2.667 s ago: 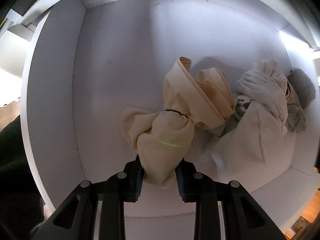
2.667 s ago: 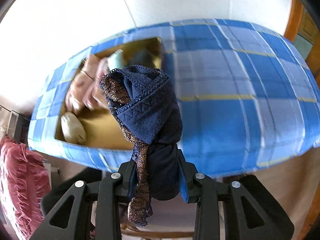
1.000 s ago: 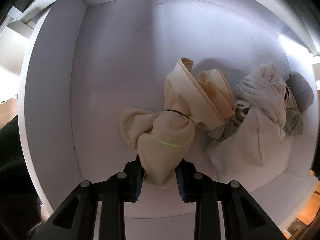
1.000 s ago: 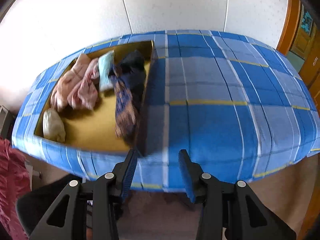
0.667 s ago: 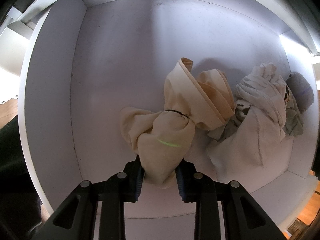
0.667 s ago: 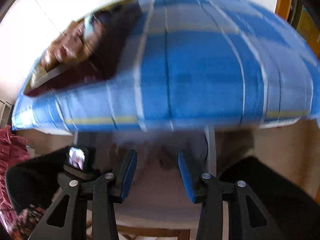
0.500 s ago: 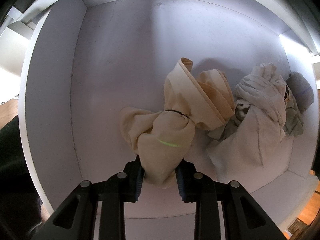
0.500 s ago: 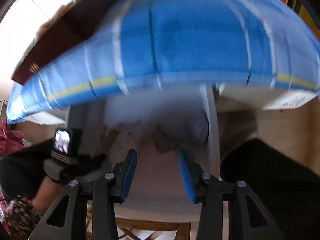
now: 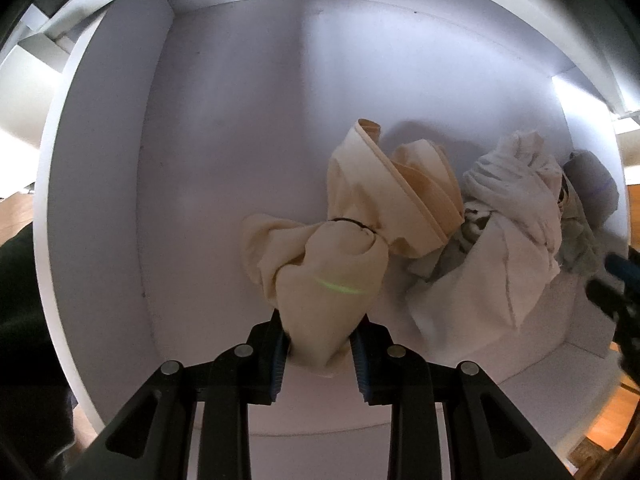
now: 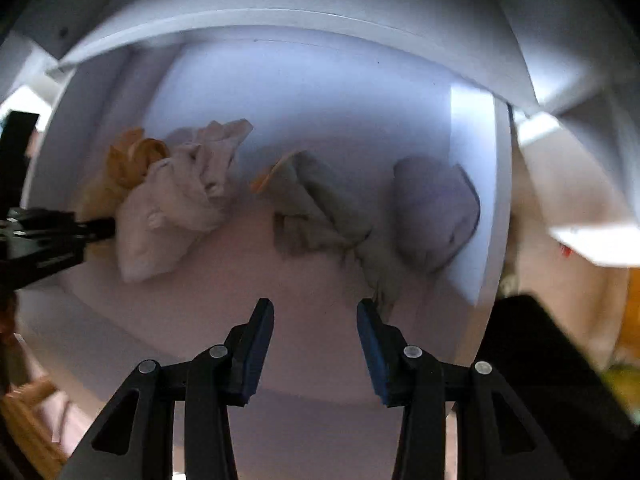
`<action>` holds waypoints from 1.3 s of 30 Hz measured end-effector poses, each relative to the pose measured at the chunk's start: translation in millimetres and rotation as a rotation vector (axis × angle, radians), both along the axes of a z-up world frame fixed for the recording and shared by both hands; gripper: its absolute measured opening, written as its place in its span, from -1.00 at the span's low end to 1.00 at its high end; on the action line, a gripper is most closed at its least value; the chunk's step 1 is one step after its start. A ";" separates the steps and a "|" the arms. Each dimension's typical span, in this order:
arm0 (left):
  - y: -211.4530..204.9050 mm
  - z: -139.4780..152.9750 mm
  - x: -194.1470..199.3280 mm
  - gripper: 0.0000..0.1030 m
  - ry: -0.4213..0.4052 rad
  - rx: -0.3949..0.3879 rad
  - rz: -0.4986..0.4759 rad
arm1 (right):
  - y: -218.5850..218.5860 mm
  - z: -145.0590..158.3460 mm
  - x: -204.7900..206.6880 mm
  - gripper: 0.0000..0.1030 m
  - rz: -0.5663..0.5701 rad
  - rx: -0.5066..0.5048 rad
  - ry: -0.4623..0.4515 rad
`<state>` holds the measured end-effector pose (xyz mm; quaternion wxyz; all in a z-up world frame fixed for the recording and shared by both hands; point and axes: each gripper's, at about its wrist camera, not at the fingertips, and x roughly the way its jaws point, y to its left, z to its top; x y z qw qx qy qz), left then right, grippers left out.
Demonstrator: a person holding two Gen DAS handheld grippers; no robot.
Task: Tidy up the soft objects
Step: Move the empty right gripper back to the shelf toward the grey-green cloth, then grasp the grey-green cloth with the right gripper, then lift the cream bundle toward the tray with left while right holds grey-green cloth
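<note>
Cream knotted cloth bundle [image 9: 332, 276] pinched in left tool [image 9: 320, 354]; right tool [image 10: 316, 344] agape, empty

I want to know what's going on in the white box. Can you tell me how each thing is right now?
Left gripper: shut on the cream cloth.
Cream cloth: knotted, tied with a dark band, held.
White cloth: crumpled, lying loose.
Grey-green cloth: crumpled, lying loose.
Grey bundle: rolled up by the wall.
Right gripper: open, holding nothing.
White box: open on top.

Left gripper [image 9: 320, 354] clamps cream cloth bundle [image 9: 328, 280] inside white bin [image 9: 100, 200]
</note>
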<state>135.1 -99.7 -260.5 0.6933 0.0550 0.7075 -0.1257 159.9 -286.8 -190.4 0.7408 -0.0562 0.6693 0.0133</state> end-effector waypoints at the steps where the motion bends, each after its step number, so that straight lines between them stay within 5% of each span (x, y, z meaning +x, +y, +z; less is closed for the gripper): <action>1: -0.2 0.5 -0.1 -0.44 0.000 -0.003 -0.002 | -0.3 -3.6 4.7 -0.16 0.014 -0.013 -0.001; 11: 14.5 1.3 4.0 -0.10 -0.008 -0.056 -0.001 | -11.0 -32.9 24.9 -0.10 0.005 -0.013 0.040; 20: 30.0 6.7 13.8 -0.01 -0.060 -0.027 0.002 | -19.3 -40.9 30.0 -0.12 -0.015 -0.035 0.025; 25: 31.1 6.8 13.8 -0.13 -0.070 -0.015 -0.018 | -16.1 -41.2 24.3 -0.42 -0.036 -0.048 0.033; 33: 30.8 11.0 19.7 -0.42 -0.073 -0.010 -0.051 | -29.1 -45.0 4.0 -0.45 -0.227 0.153 0.130; 39: 26.1 18.7 12.5 -0.51 -0.074 -0.008 -0.058 | -29.5 -47.8 -1.1 -0.45 -0.230 0.144 0.127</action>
